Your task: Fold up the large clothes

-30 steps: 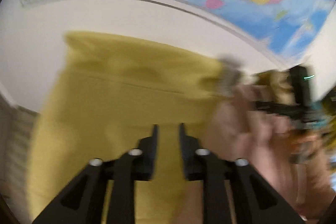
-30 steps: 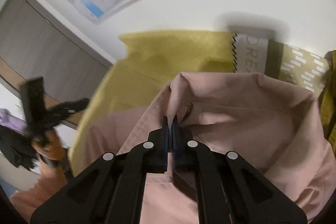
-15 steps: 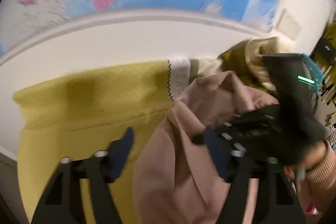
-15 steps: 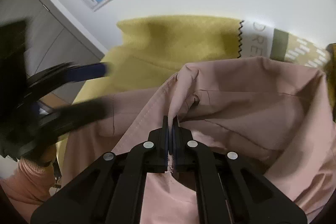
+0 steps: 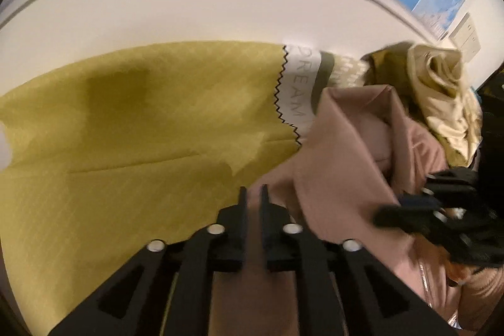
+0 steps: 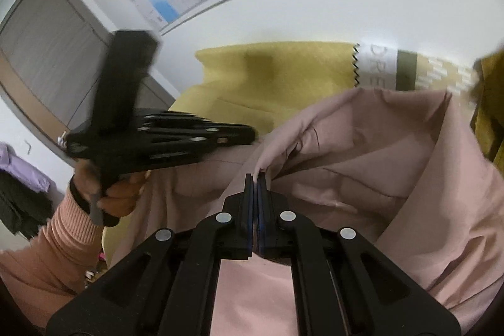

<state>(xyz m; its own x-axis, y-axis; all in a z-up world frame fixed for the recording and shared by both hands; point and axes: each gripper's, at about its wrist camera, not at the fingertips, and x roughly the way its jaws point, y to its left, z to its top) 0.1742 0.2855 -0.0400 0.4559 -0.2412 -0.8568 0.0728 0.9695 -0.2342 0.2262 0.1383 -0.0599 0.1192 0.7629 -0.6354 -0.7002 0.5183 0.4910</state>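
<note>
**A:** Jacket first: where does yours stand?

**B:** It's bunched up pink on the yellow sheet, no neat fold showing. Your right tongs are pinched tight on a raised edge of it.

**A:** And your left tongs?

**B:** They have just been closing and stand narrow, pink cloth between them; grip unclear. Spreading and every fold look still ahead of you.
</note>
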